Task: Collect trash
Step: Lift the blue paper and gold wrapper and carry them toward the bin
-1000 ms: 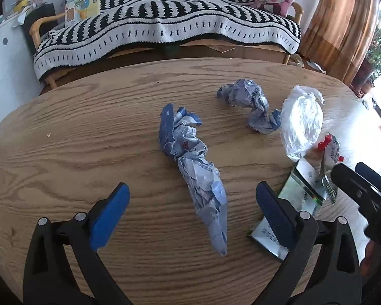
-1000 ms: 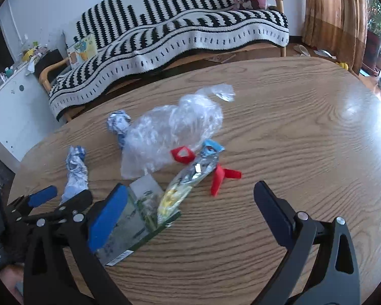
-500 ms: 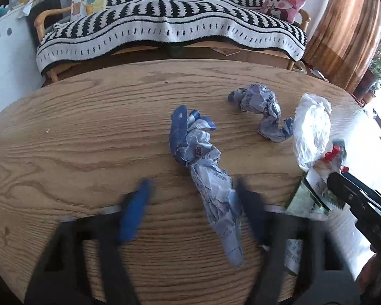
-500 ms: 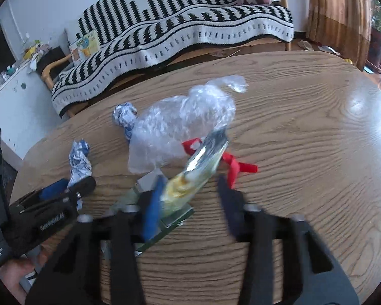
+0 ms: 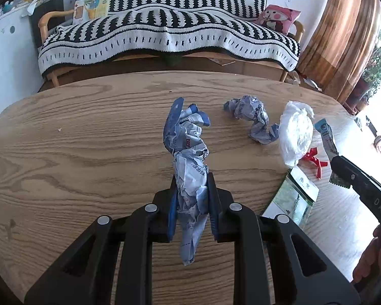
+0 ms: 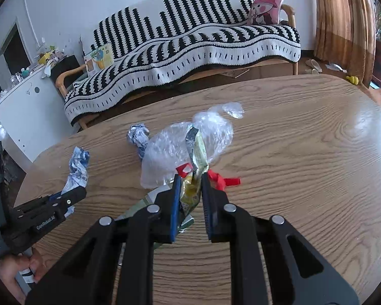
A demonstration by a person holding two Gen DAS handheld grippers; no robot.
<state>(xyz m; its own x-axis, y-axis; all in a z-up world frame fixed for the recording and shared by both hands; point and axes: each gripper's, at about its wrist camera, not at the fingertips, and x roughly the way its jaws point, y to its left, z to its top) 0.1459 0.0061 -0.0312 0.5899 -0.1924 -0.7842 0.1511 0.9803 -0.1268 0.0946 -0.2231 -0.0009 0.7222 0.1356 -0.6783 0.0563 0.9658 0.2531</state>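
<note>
A long crumpled blue-and-white paper (image 5: 188,152) lies on the wooden table (image 5: 89,139). My left gripper (image 5: 191,185) is closing on its near end, and the blue pads press it from both sides. In the right wrist view my right gripper (image 6: 190,183) is closing on a yellow-and-silver snack wrapper (image 6: 196,157), whose far end sticks up off the table. The same wrapper (image 5: 326,137) shows at the right of the left wrist view, held by the right gripper.
A second crumpled paper (image 5: 254,117), a clear plastic bag (image 5: 296,132), a red ribbon (image 5: 315,160) and a flat green-and-white packet (image 5: 292,198) lie on the table. A striped sofa (image 5: 165,33) stands behind it. A hand (image 6: 17,274) holds the left tool.
Both grippers went from wide open to nearly closed. The left one closed on the long crumpled paper, the right one on the snack wrapper, whose far end has risen.
</note>
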